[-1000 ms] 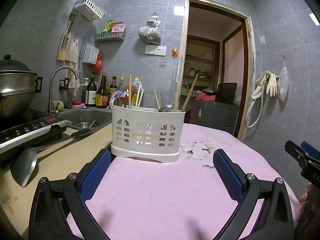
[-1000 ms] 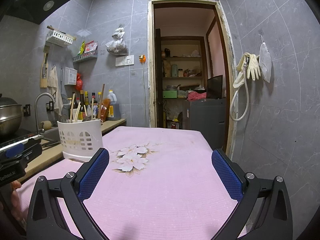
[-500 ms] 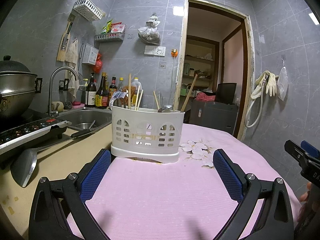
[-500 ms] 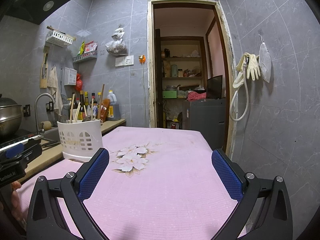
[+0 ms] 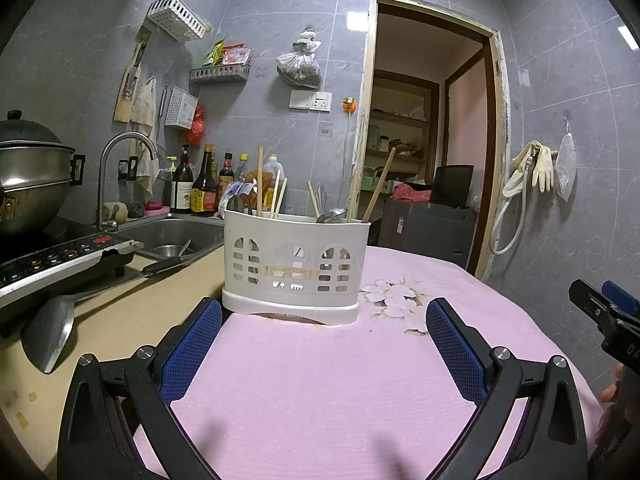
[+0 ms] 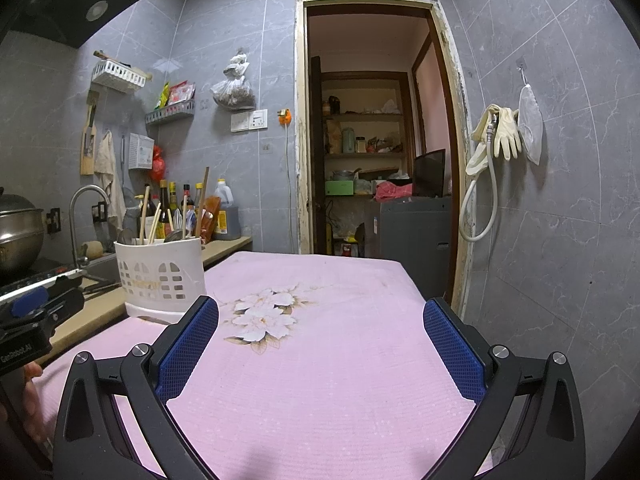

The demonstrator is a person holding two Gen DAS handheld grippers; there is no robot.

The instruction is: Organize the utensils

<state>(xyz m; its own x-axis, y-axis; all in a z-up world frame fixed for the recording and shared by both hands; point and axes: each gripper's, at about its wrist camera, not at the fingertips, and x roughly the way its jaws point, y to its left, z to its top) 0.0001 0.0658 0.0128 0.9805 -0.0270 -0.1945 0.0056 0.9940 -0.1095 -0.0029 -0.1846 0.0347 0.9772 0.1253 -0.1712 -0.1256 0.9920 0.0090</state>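
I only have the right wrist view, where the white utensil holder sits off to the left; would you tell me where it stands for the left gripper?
Observer: The utensil holder stands straight ahead of the left gripper, whose jaws are open and empty.
Operator: Thank you. Is any utensil lying loose outside it?
Observer: Yes, a metal spatula lies on the counter left of the holder, with its blade toward the camera.
Operator: Is anything in the sink?
Observer: A metal bowl sits in the sink, with a handle leaning out of it.
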